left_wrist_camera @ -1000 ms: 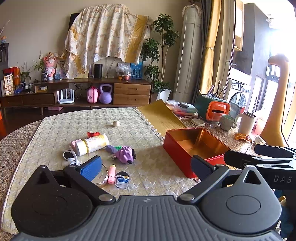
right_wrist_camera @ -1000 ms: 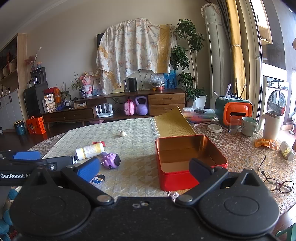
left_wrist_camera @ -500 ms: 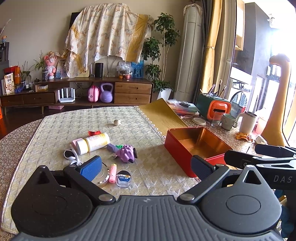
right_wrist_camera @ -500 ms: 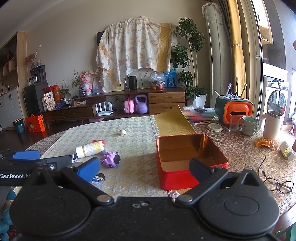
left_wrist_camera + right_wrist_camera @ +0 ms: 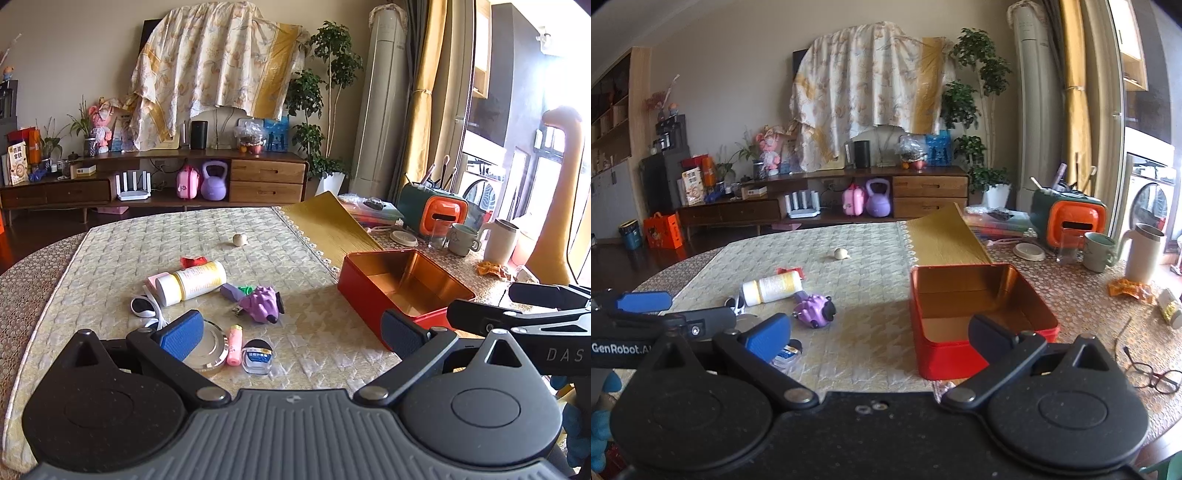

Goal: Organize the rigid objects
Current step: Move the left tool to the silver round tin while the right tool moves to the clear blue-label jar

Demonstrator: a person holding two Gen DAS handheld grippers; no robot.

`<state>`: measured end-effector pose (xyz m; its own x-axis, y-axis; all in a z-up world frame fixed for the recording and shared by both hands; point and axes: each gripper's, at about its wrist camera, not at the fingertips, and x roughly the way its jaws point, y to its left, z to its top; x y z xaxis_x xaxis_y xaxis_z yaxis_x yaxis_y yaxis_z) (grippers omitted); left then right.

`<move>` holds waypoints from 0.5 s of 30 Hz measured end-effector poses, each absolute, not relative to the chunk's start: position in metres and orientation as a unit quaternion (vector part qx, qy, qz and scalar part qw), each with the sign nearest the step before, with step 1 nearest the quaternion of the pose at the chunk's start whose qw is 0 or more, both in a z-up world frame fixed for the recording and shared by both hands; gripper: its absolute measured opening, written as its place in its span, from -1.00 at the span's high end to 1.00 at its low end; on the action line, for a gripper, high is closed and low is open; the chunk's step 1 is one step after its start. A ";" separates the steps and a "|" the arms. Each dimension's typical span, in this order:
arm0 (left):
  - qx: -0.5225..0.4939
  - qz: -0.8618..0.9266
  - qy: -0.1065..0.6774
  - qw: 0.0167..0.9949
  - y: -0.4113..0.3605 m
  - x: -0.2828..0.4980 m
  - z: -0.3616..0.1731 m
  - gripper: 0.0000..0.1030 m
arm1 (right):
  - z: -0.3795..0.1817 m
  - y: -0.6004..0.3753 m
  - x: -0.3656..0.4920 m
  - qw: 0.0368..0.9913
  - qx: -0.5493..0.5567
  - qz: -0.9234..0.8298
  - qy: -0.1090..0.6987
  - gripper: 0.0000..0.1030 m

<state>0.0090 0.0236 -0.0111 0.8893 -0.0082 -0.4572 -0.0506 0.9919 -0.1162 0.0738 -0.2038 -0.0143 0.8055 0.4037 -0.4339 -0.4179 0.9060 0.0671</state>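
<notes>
Nothing yet lies in the red tin [image 5: 402, 291], so count your task as barely begun. Left wrist view: your left gripper [image 5: 291, 334] hangs above the near table edge, fingers spread wide and holding nothing. Listed on the quilted mat [image 5: 110, 258], left of the tin: a white and yellow bottle [image 5: 192, 282] on its side; a purple toy [image 5: 263, 304] beside it; a pink tube [image 5: 234, 339]; a small round case with a blue label [image 5: 258, 356]; a silver round compact [image 5: 207, 349] partly behind the left pad; a pale bead [image 5: 239, 240] alone, well apart toward the far side. The tin stands open, its gold interior bare, with the mat's lace edge just beside its left wall. Room: the strip of mat between the cluster and the tin is free, giving you a straight carry path. Right wrist view: your right gripper [image 5: 882, 334] is likewise spread and empty, held low in front of the tin's [image 5: 979, 321] near wall. The same bottle [image 5: 774, 287] and purple toy [image 5: 816, 312] sit to its left. Right of the tin you have spectacles [image 5: 1148, 374] near the table edge, and a mug [image 5: 1100, 252], a tall cup [image 5: 1145, 253] and an orange wrapper [image 5: 1126, 287] farther back; keep clear of those. Left to do, by my reckoning: every loose item.
</notes>
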 end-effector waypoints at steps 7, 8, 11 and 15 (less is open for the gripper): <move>-0.052 0.056 0.226 0.971 0.046 0.027 -0.020 -1.00 | -0.021 -0.182 0.085 0.938 -0.057 0.254 0.229 -0.99; -0.049 0.061 0.226 0.971 0.050 0.031 -0.022 -1.00 | -0.022 -0.178 0.087 0.935 -0.064 0.262 0.229 -0.99; -0.046 0.073 0.236 0.968 0.065 0.041 -0.030 -1.00 | -0.025 -0.166 0.095 0.922 -0.082 0.297 0.235 -0.99; -0.058 0.081 0.256 0.962 0.080 0.056 -0.044 -1.00 | -0.037 -0.148 0.103 0.902 -0.111 0.335 0.247 -0.99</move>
